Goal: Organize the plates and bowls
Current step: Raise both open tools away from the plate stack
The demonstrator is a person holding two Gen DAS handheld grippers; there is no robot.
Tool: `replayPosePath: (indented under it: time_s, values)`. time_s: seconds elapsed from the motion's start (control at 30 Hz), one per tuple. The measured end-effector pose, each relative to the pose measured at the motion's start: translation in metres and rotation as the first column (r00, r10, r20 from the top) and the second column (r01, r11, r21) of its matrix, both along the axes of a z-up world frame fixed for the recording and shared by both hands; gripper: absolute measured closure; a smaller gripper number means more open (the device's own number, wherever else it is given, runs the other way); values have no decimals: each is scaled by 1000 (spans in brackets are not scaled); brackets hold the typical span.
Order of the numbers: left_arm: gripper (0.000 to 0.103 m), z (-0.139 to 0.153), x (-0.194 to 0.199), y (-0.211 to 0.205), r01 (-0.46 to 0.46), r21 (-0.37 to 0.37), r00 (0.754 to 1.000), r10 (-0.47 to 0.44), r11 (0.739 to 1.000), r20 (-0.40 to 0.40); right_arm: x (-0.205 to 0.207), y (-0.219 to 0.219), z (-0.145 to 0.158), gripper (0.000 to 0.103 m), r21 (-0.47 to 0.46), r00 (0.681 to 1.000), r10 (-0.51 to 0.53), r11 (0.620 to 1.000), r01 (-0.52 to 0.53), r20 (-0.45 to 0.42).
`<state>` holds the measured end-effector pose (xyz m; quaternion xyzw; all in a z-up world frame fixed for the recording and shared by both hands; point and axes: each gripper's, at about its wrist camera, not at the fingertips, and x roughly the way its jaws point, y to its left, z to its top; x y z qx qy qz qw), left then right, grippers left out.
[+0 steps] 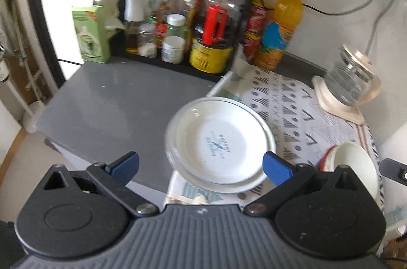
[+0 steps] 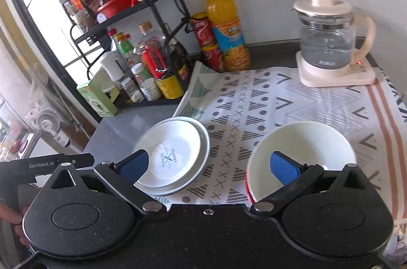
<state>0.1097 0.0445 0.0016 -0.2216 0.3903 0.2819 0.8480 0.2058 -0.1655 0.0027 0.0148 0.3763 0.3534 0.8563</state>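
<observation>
- we hold our left gripper (image 1: 201, 166) spread wide, empty, over the upside-down white plates (image 1: 220, 144), stacked to save space.
- our right gripper (image 2: 208, 166) gapes empty beside the nested white bowl (image 2: 302, 141).

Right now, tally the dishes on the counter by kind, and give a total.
Plates: 2, a clear glass plate under a white plate, stacked at the patterned cloth edge.
Bowls: 2, a white bowl nested in a red-rimmed bowl.
Total: 4.
</observation>
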Motion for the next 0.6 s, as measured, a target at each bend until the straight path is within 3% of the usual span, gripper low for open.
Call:
replayPosePath:
  time_s: [0.3, 0.6]
  values:
    - [1, -6, 41, -29, 124, -27, 992, -124, 992, 3, -6, -35, -5, 0, -21, 995, -97, 995, 98, 15]
    - [2, -15, 80, -56, 255, -86, 967, -254, 963, 21, -6, -68, -14, 1, -34, 980, -200, 979, 199, -5]
